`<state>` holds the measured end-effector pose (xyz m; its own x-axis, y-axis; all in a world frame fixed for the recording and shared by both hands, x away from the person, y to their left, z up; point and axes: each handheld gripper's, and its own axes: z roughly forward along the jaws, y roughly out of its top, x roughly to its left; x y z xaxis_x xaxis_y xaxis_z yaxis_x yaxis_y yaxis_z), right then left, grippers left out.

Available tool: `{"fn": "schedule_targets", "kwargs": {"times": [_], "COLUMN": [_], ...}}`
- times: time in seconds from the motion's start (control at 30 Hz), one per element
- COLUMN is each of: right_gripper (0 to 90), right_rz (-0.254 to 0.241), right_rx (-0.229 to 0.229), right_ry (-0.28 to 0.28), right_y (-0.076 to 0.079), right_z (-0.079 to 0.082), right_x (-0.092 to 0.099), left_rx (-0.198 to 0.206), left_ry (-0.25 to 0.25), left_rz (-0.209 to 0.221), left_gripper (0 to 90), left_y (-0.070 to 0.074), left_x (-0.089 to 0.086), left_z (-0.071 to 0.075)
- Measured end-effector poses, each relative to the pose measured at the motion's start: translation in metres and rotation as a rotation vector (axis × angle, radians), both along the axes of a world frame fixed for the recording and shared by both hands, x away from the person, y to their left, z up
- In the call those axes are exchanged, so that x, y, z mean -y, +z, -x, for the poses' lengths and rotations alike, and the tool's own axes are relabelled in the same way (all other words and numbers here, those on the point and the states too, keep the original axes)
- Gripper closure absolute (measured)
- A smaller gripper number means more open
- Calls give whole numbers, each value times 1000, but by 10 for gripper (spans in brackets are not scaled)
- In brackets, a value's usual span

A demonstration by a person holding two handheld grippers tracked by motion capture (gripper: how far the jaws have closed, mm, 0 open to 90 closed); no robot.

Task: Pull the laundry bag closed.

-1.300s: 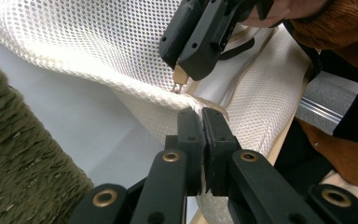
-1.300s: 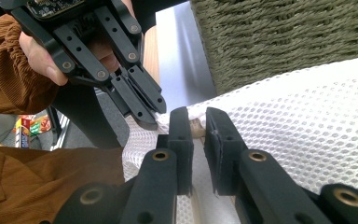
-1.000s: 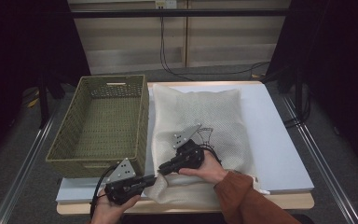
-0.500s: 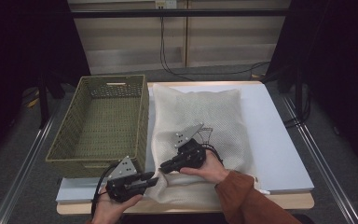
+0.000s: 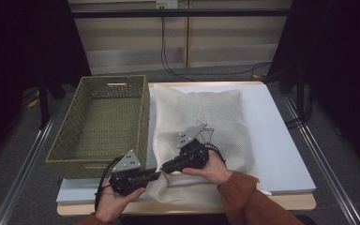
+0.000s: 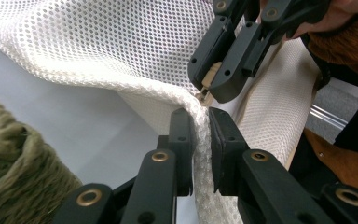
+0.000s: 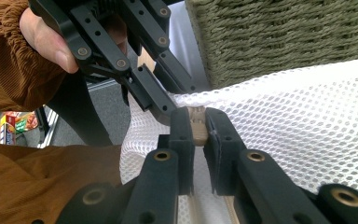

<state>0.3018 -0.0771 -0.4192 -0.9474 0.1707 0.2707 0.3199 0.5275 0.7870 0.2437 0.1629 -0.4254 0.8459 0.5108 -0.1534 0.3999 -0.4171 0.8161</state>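
Pinching white mesh bag edge, left gripper beside right gripper

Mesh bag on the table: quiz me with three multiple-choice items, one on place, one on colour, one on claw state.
1. Where does the basket stand relative to the mesh bag?
A. to its left
B. to its right
C. on top of it

2. What colour is the mesh bag?
A. blue
B. white
C. red

3. What is the left claw doing?
A. hanging open above the basket
B. pinching the bag's edge
C. lying on the floor

Answers: 1 A, the high view shows the basket at the table's left. 2 B, the netting is white. 3 B, the left gripper view shows mesh squeezed between its jaws, close to the right claw.
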Motion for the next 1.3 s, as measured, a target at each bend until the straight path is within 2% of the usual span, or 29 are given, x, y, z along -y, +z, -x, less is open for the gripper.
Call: {"fn": "schedule_targets", "kwargs": {"times": [0.17,0.23,0.4,0.53,0.63,0.7,0.73,0.83,1.1,1.3], "right_gripper": [828,828,830,830,830,830,830,830,830,830], "right_rz": [-1,-7,-16,-17,-15,3,12,-1,9,11], "right_rx": [1,0,38,50,45,53,56,52,53,56], "right_ry": [1,0,-3,-10,-16,-25,-30,-25,-24,-24], "right_y": [-1,0,2,1,1,1,1,2,-1,0], "right_z": [0,1,4,5,6,6,6,5,7,8], "right_x": [-1,-1,1,1,2,2,3,4,6,8], "left_rx": [4,9,22,26,25,30,33,32,41,34], "left_ry": [8,3,-3,-1,-1,3,5,4,2,-1], "left_rz": [-7,3,10,13,25,12,22,31,15,24], "left_gripper": [843,845,854,858,859,860,860,860,860,860], "left_y": [3,4,7,8,8,10,11,11,11,12], "left_x": [-3,-3,-5,-6,-6,-6,-7,-8,-9,-9], "left_z": [0,1,1,1,0,0,0,1,0,0]}}
